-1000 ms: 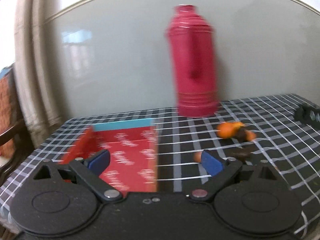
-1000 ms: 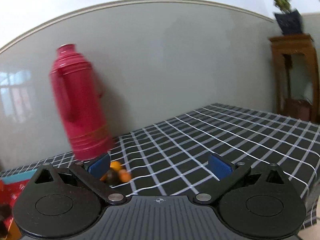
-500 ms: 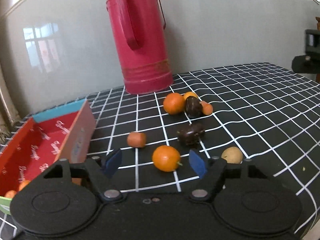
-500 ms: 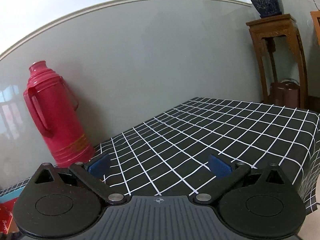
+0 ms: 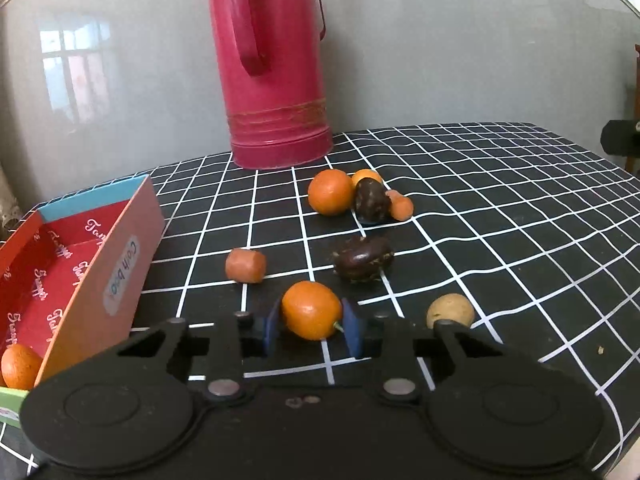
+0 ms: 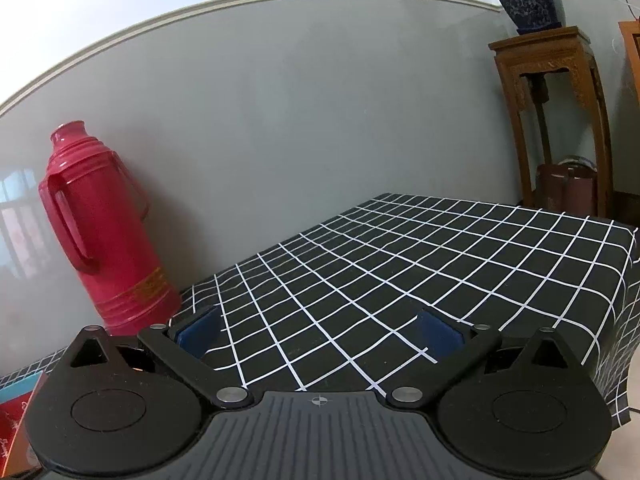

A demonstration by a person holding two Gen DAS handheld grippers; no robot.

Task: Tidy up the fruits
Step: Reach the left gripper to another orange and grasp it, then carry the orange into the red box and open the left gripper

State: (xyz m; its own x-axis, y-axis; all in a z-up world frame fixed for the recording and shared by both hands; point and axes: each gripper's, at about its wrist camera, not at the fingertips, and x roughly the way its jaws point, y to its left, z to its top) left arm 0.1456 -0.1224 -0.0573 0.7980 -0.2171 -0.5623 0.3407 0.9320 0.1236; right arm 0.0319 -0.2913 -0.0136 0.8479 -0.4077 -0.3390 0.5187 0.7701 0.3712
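While one orange (image 5: 20, 365) sits in the box (image 5: 120, 264), left tool (image 5: 312, 326) grips another (image 5: 311, 315); seven pieces remain loose, right tool (image 6: 320, 334) gaping idle.

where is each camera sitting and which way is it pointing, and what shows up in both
Left wrist: sits on the left gripper, low over the checked tablecloth, facing the wall; its blue pads flank a near orange, with scattered fruit and the red box at left. Only the gripper's black body shows.
Right wrist: sits on the right gripper, held higher, jaws apart, facing bare cloth, a wooden stand and potted plant.
Shared: the red thermos, tablecloth, grey wall and box.
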